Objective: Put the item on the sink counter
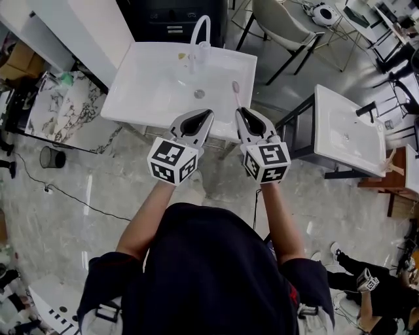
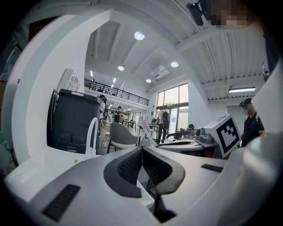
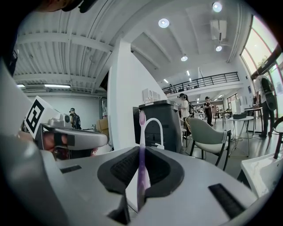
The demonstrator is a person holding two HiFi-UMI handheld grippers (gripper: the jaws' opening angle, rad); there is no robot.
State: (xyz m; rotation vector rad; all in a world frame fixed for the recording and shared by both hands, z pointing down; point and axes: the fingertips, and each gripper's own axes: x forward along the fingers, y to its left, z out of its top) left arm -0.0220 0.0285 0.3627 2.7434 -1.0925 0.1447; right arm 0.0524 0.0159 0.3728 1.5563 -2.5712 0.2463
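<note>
Holding a slim pinkish-purple toothbrush [image 3: 141,145] in our right gripper [image 3: 141,153], jaws clamped on the translucent handle low down, so most of it sticks out past the tips with the paler bristle head at the far end. From the head view the toothbrush [image 1: 237,95] points away from us over the front right part of the white sink [image 1: 131,85], above the flat rim that makes up the bench there; we can't tell whether it touches anything. Our left gripper [image 2: 142,151] has its jaws pressed together on nothing and sits just beside the right one, also at the sink's front edge. Around it: a white arched faucet [image 1: 200,36] at the back of the basin, a drain [image 1: 199,94] in the middle, and a black cabinet [image 1: 177,19] behind the sink. Off to the right there's a second white sink [image 1: 347,131] on a dark frame, plus a grey chair [image 1: 281,26] further back. A small dark bin [image 1: 49,157] stands on the marble floor to our left.
</note>
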